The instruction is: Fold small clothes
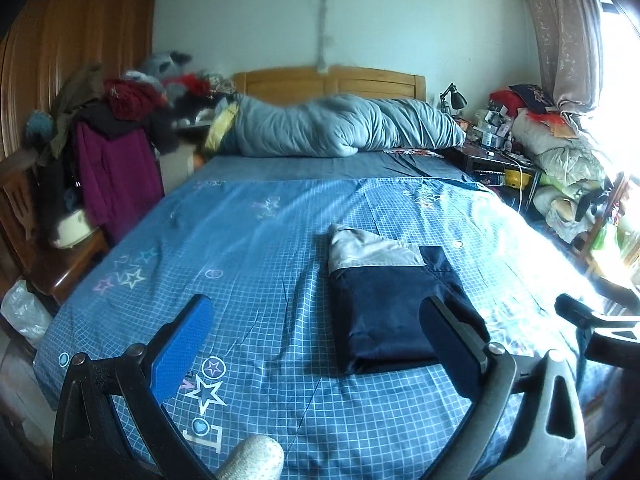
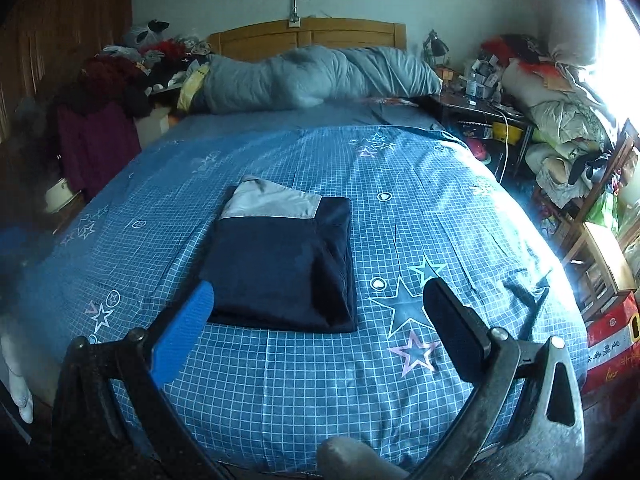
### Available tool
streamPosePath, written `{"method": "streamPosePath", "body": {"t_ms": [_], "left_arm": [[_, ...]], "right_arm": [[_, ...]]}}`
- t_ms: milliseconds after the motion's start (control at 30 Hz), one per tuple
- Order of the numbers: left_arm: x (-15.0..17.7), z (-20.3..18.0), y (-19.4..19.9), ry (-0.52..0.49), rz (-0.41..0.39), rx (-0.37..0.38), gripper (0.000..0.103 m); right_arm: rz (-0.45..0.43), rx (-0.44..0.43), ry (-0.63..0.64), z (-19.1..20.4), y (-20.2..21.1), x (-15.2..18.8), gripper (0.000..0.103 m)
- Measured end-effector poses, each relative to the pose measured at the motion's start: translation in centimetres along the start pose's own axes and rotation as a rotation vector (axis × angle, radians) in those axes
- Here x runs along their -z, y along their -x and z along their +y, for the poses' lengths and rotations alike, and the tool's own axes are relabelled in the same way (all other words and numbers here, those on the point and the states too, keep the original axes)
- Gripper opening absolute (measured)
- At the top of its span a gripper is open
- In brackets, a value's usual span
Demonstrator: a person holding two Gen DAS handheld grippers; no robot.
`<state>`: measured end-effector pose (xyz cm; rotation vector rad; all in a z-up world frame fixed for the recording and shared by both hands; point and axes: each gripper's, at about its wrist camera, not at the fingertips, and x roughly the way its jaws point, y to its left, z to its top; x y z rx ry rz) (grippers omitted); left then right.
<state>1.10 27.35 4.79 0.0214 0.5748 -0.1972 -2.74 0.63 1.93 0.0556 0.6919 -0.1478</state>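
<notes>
A folded navy garment with a grey band point(image 1: 384, 300) point(image 2: 284, 264) lies flat on the blue checked bedsheet point(image 1: 260, 248) point(image 2: 420, 208). My left gripper point(image 1: 316, 332) hovers open above the near part of the bed, its right finger in front of the garment's near right corner, nothing between its fingers. My right gripper point(image 2: 320, 312) is open too, held above the sheet just in front of the garment's near edge, empty. Part of the right gripper point(image 1: 592, 324) shows at the right edge of the left wrist view.
A rolled grey duvet point(image 1: 344, 126) point(image 2: 316, 76) lies across the head of the bed by the wooden headboard point(image 1: 328, 80). Piled clothes point(image 1: 116, 128) stand on the left. A cluttered side table point(image 2: 480, 108), bedding heap point(image 2: 560, 120) and red box point(image 2: 612, 340) are at right.
</notes>
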Motion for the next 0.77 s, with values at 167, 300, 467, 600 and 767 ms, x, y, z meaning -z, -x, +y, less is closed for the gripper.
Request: {"method": "streamPosePath", "body": {"t_ms": [167, 300, 467, 600, 767], "left_arm": [[-0.1, -0.6, 0.4, 0.003, -0.001, 0.017, 0.103], [0.0, -0.8, 0.4, -0.005, 0.001, 0.018, 0.103], [0.0, -0.6, 0.4, 0.001, 0.003, 0.022, 0.103], [0.0, -0.4, 0.4, 0.006, 0.002, 0.022, 0.103], [0.1, 0.1, 0.4, 0.013, 0.000, 0.021, 0.103]], "right_arm": [[-0.005, -0.015, 0.021, 0.4, 1.3, -0.2, 0.103], [-0.002, -0.026, 0.032, 0.7, 1.3, -0.1, 0.103], [-0.005, -0.034, 0.055, 1.3, 1.2, -0.4, 0.103], [-0.017, -0.053, 0.077, 1.9, 1.3, -0.8, 0.103], [-0.058, -0.046, 0.099, 2.4, 2.0, -1.2, 0.102]]}}
